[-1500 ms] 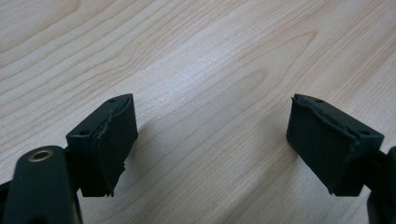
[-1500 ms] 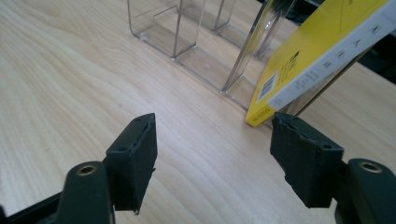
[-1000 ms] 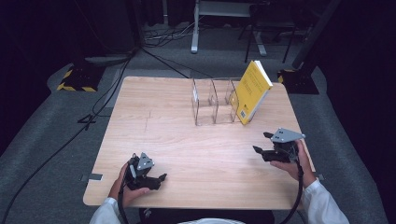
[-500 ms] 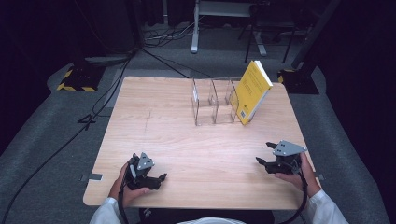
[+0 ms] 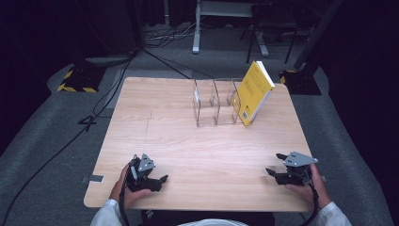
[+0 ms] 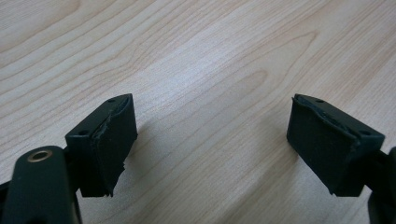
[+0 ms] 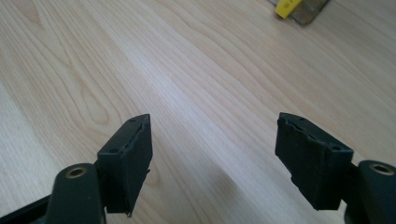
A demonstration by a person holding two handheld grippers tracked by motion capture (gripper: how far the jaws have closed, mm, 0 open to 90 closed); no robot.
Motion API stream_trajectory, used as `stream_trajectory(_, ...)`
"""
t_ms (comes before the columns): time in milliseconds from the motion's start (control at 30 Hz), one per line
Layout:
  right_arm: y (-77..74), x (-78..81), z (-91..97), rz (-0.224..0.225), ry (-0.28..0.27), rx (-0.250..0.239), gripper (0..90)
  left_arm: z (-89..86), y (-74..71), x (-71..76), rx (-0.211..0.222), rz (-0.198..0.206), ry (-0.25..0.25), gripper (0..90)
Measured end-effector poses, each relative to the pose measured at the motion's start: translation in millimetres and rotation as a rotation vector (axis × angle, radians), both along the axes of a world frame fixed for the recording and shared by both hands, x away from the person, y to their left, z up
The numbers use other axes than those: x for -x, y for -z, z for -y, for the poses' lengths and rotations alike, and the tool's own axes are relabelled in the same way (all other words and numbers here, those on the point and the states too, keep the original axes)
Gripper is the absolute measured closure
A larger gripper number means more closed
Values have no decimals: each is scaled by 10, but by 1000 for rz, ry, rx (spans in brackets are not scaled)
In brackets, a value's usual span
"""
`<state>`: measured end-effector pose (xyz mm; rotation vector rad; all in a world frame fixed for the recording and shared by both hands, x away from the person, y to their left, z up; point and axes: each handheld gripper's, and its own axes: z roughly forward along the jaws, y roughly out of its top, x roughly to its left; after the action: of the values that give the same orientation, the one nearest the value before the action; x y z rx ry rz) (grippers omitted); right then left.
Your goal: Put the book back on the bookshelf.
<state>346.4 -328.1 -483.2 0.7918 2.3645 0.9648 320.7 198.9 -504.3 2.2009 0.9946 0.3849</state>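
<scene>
A yellow book (image 5: 254,92) stands tilted at the back of the wooden table (image 5: 211,150), leaning against the right end of a clear acrylic holder (image 5: 214,106) with several upright compartments. My left gripper (image 5: 157,181) rests near the table's front left edge, held in a hand, its jaws open over bare wood (image 6: 210,140). My right gripper (image 5: 275,163) sits low near the front right edge, jaws wide open with nothing between them (image 7: 215,154). In the right gripper view a corner of the book (image 7: 287,7) and of the holder (image 7: 310,11) shows far off at the top.
Grey carpet surrounds the table. A black-and-yellow striped base (image 5: 75,80) with cables lies on the floor at the back left. A dark stand base (image 5: 299,80) sits off the back right corner, and metal frame legs (image 5: 226,28) stand farther behind.
My right gripper has moved down and back toward the table's front right edge. The left gripper, book and holder have not moved.
</scene>
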Motion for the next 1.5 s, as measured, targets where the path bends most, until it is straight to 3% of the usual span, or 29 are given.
stream_trajectory(300,121,93,310,-35,61,-41,277,4,1,0,3,-3,-6,164)
stream_trajectory(600,201,132,578,-97,154,-112,258,6,4,-4,5,0,-8,163)
stream_trajectory(733,210,111,647,-144,169,-136,226,10,5,-9,8,-5,-14,161)
stream_trajectory(1500,212,108,646,-141,180,-132,207,-4,6,-14,4,0,-4,158)
